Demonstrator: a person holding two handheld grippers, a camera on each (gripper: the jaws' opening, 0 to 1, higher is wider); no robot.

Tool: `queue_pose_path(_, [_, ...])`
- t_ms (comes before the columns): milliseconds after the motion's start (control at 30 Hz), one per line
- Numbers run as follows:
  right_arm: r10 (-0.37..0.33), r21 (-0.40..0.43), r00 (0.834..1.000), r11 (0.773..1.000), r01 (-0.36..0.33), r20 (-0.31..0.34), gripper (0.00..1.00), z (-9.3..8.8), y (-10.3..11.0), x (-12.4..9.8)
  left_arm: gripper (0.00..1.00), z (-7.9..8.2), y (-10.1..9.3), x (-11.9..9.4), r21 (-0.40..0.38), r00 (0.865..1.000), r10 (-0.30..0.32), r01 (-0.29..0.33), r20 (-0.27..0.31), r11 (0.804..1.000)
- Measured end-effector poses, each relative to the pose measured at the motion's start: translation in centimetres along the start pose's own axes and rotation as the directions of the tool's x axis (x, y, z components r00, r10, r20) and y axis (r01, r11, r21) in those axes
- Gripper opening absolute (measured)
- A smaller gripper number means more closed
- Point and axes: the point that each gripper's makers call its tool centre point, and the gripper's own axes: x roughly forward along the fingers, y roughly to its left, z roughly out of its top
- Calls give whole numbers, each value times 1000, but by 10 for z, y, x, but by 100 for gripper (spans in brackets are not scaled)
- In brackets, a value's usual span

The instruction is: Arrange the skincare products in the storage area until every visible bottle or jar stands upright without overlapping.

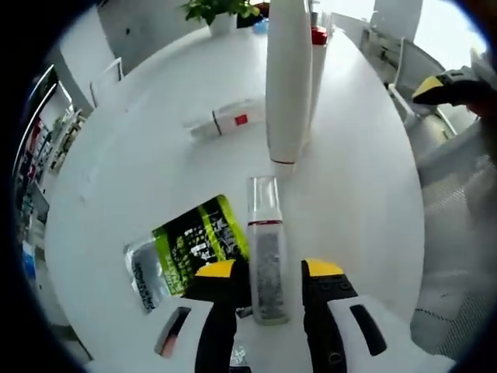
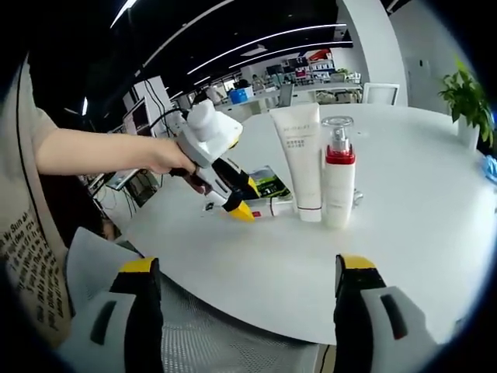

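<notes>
- The right gripper (image 2: 248, 311) is hanging near the round white table's (image 2: 404, 225) edge, jaws wide apart, gripping nothing.
- A white tube (image 2: 298, 159) and a red-collared pump bottle (image 2: 338, 175) are standing upright, side by side.
- The left gripper (image 2: 242, 203), in a person's hand (image 2: 172, 159), is reaching a bottle lying flat (image 2: 273, 207).
- A potted plant (image 2: 468, 101) is sitting at the far right.

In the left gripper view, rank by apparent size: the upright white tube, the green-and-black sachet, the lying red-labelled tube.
1. upright white tube
2. green-and-black sachet
3. lying red-labelled tube
The sachet lies nearest the camera, so real sizes may differ.
</notes>
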Motion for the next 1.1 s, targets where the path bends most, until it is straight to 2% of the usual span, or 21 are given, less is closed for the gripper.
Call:
queue_pose_path(167, [-2, 3, 1000, 1000, 2, 2, 93, 0, -1, 0, 19, -2, 1, 5, 22, 1000, 2, -1, -23, 1000])
queue_pose_path(433, [1, 4, 1000, 1000, -1, 2, 93, 0, -1, 0, 17, -7, 0, 9, 0, 999, 1, -1, -50, 1000])
queue_pose_path(567, [2, 6, 1000, 1000, -2, 2, 92, 0, -1, 1, 17, -7, 2, 9, -64, 999, -2, -1, -43, 998])
queue_pose_path(600, [2, 7, 1000, 1000, -2, 2, 92, 0, -1, 1, 16, -10, -1, 7, -129, 998, -19, 11, -55, 992])
queue_pose_path(667, [3, 11, 1000, 1000, -3, 4, 92, 0, -1, 1, 16, -11, -5, 6, -215, 998, -53, 44, -38, 976])
queue_pose_path(700, [4, 15, 1000, 1000, -4, 6, 92, 1, -1, 1, 16, -11, -8, 4, -270, 997, -74, 67, -17, 960])
queue_pose_path(800, [7, 24, 1000, 1000, -7, 12, 92, 2, -1, 0, 16, -14, -10, -2, -288, 996, -84, 80, 1, 954])
queue_pose_path(900, [13, 31, 1000, 999, -13, 17, 92, 3, 0, 0, 16, -13, -17, -11, -336, 994, -94, 105, 47, 936])
queue_pose_path(1100, [40, 44, 999, 998, -41, 26, 91, 5, 3, 0, 16, -11, -27, -29, -371, 990, -90, 125, 110, 920])
